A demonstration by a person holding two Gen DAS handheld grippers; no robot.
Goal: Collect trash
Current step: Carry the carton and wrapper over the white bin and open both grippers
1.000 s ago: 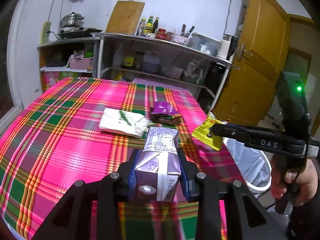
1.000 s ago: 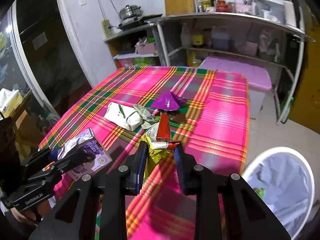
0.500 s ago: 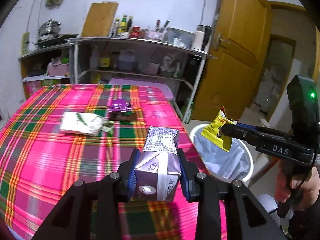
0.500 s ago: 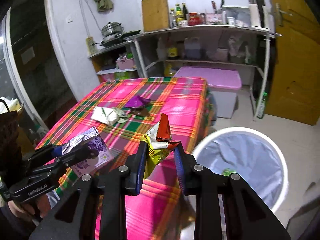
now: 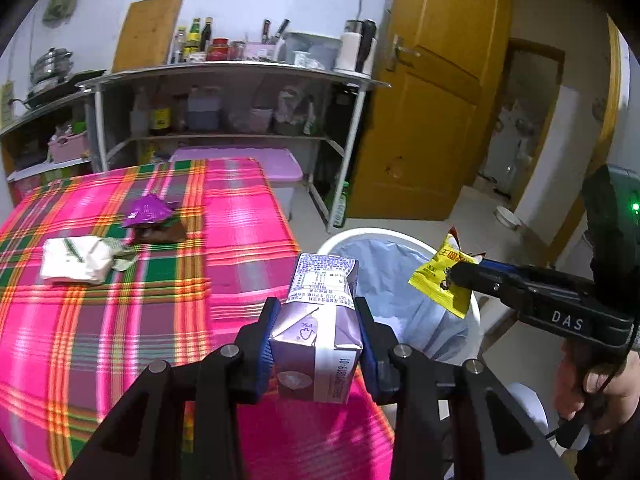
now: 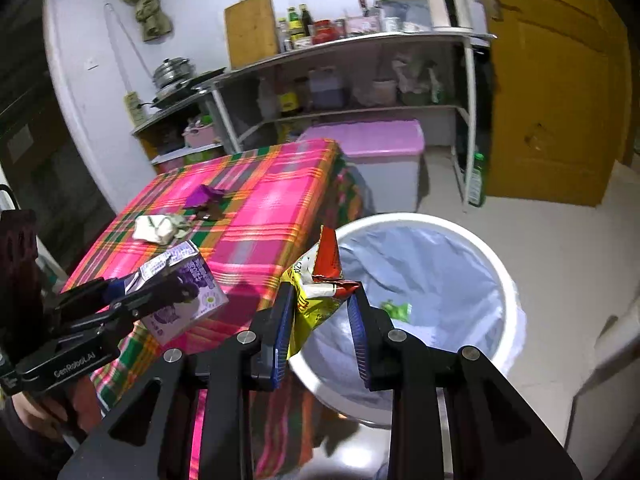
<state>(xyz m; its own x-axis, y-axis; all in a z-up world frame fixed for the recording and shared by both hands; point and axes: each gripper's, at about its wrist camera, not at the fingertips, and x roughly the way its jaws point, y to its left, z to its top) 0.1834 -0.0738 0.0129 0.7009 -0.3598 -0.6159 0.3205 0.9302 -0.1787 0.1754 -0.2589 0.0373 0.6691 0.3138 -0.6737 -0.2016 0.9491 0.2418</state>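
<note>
Trash first: a purple carton [image 5: 318,320] is pinched in the left claw [image 5: 317,334] above the desk [image 5: 100,320] edge; a yellow snack wrapper [image 6: 316,300] is pinched in the right claw [image 6: 322,330] over the bin [image 6: 504,280] rim. At ten o'clock on the desk lie a white packet [image 5: 74,258] and purple wrapper [image 5: 148,210]

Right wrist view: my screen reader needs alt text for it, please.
The right gripper holds a crumpled yellow snack wrapper over a white lined bin. Beside it, the left gripper grips a purple carton at the plaid table's edge.
</note>
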